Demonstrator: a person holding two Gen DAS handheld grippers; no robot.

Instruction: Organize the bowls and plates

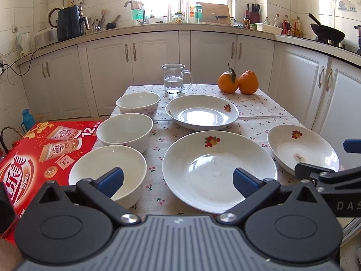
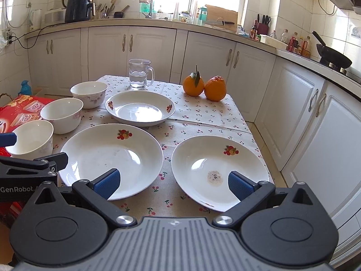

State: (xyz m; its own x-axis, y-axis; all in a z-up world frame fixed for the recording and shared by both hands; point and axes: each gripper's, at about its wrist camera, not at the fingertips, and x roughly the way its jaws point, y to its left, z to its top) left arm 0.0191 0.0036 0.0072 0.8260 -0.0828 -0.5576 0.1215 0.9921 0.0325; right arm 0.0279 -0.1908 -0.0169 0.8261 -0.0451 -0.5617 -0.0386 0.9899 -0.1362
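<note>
White bowls (image 1: pixel 125 133) stand in a row at the surface's (image 1: pixel 259 106) left, three plates (image 1: pixel 216 169) to their right; the left tool (image 1: pixel 178 180) hovers open, empty. Right wrist view: right tool (image 2: pixel 173 181) open above the nearest plates (image 2: pixel 220 169), gripping nothing.

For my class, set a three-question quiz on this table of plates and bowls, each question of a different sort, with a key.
1. True or false: the three bowls are stacked inside one another.
2. Multiple choice: which plate has a dirty spot in its middle? A) the far plate B) the big middle plate C) the plate at the table's right edge
3. Fill in: behind the plates stand a glass mug of water and two ____.

Key:
1. False: the near bowl, middle bowl and far bowl stand separately in a row.
2. C.
3. Oranges.

The left gripper and right gripper are both open, holding nothing.
</note>
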